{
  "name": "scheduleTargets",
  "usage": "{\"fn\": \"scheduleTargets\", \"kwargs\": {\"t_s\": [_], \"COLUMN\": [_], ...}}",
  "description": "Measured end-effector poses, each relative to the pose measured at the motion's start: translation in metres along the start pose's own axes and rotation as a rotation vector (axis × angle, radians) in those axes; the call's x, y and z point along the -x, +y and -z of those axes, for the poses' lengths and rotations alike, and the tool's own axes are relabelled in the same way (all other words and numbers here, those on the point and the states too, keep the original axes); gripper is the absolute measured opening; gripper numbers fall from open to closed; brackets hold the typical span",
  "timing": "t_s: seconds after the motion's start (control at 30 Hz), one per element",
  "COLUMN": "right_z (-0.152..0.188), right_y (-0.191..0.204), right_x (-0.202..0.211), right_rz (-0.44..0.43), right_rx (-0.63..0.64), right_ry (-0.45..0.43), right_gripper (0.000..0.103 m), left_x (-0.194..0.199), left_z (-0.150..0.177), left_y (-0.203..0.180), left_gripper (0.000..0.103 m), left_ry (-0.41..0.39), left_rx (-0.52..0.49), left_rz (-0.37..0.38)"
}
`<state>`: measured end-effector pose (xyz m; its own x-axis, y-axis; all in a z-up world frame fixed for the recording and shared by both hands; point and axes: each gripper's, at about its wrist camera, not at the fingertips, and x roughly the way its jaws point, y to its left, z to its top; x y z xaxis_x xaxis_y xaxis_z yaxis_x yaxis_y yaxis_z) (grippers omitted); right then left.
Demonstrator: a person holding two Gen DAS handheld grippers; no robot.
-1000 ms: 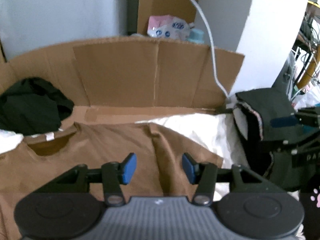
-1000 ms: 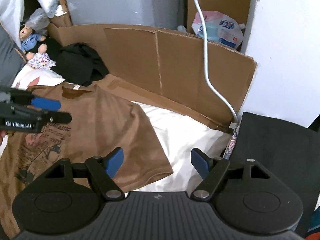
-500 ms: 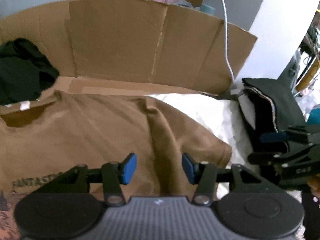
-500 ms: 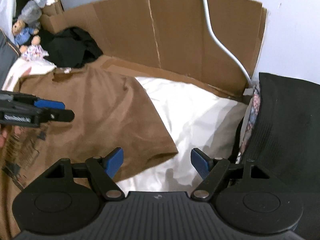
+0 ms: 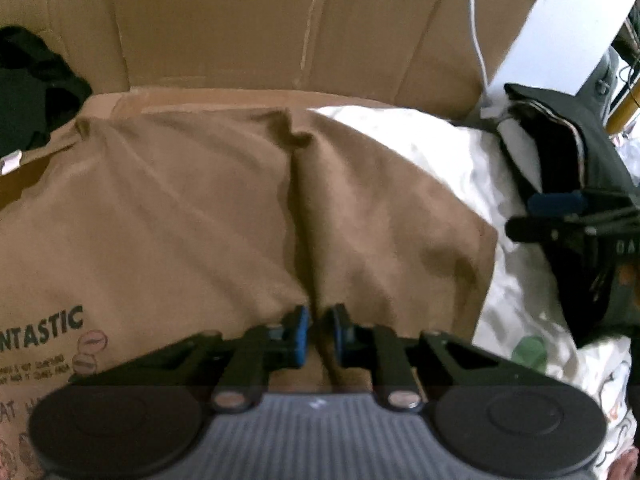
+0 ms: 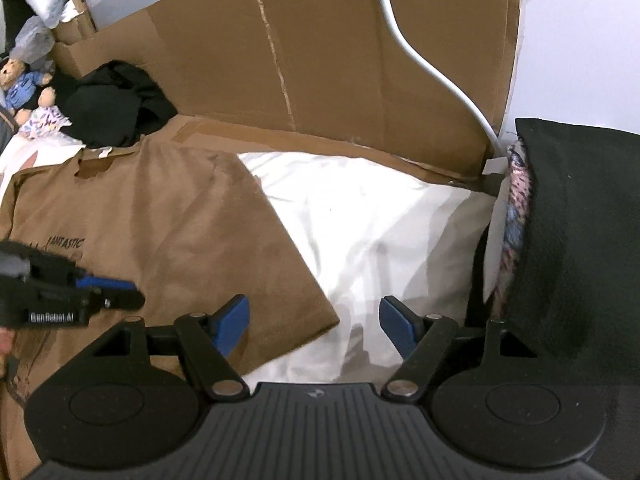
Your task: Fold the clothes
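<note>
At bed's middle, left gripper (image 5: 319,334) closing on shirt (image 5: 192,216) ridge; right gripper (image 6: 314,326) closing, nothing gripped, astride sleeve (image 6: 292,300) corner, nearer.

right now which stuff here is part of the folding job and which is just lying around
Part of the job:
- brown t-shirt
- left gripper, closing on a ridge of the shirt
- right gripper, closing over the sleeve hem

Lying about:
- cardboard
- black garment
- teddy bear
- white cable
</note>
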<state>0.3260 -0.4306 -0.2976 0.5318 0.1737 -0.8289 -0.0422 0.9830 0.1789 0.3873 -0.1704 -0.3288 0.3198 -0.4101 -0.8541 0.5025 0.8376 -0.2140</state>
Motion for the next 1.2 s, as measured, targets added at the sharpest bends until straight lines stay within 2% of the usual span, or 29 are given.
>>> {"fn": "scheduleTargets", "kwargs": {"t_s": [0.1,0.2,0.33,0.47,0.63,0.7,0.73,0.77,0.97,1.07,1.1,1.13,1.17,1.2], "right_z": [-0.003,-0.003,0.001,-0.001,-0.004,-0.004,-0.004,-0.003,-0.004,-0.003,-0.003,-0.005,-0.008,-0.010], "right_y": [0.001,0.002,-0.004,-0.021,-0.014,-0.013,-0.013,-0.015,-0.026,-0.024,-0.022,-0.019,-0.017,-0.015], "right_x": [-0.014,-0.028,-0.047,-0.044,-0.042,-0.044,-0.046,-0.048,-0.052,-0.053,-0.052,-0.051,-0.049,-0.047], "right_rz": [0.004,0.002,-0.078,-0.108,-0.057,-0.045,-0.033,-0.018,-0.029,-0.027,-0.018,0.001,0.019,0.037], "right_rx": [-0.017,-0.047,-0.122,-0.262,-0.253,-0.249,-0.248,-0.249,-0.305,-0.294,-0.269,-0.232,-0.208,-0.184], "right_ry": [0.028,0.067,0.177,0.152,0.140,0.144,0.151,0.160,0.157,0.154,0.157,0.162,0.164,0.166], "right_gripper": [0.067,0.067,0.067,0.067,0.067,0.055,0.043,0.039,0.039,0.038,0.034,0.016,0.005,0.005], "left_x": [-0.002,-0.003,-0.002,0.000,0.004,0.005,0.006,0.006,0.011,0.013,0.014,0.015,0.015,0.016], "left_z": [0.005,0.008,0.009,0.009,0.008,0.008,0.009,0.009,0.009,0.011,0.012,0.012,0.012,0.011], "left_y": [0.009,0.014,0.020,0.018,0.016,0.017,0.017,0.017,0.015,0.014,0.014,0.014,0.013,0.012], "left_gripper": [0.012,0.006,0.005,0.006,0.007,0.007,0.007,0.007,0.007,0.007,0.007,0.007,0.007,0.007], "left_ry": [0.006,0.012,0.028,0.032,0.028,0.027,0.028,0.030,0.020,0.023,0.025,0.027,0.031,0.036], "left_rx": [-0.011,-0.024,-0.025,-0.027,-0.035,-0.028,-0.023,-0.020,-0.018,-0.021,-0.019,-0.019,-0.020,-0.024], "left_rz": [0.007,-0.001,-0.007,-0.014,-0.026,-0.033,-0.038,-0.041,-0.024,-0.027,-0.028,-0.031,-0.035,-0.042]}}
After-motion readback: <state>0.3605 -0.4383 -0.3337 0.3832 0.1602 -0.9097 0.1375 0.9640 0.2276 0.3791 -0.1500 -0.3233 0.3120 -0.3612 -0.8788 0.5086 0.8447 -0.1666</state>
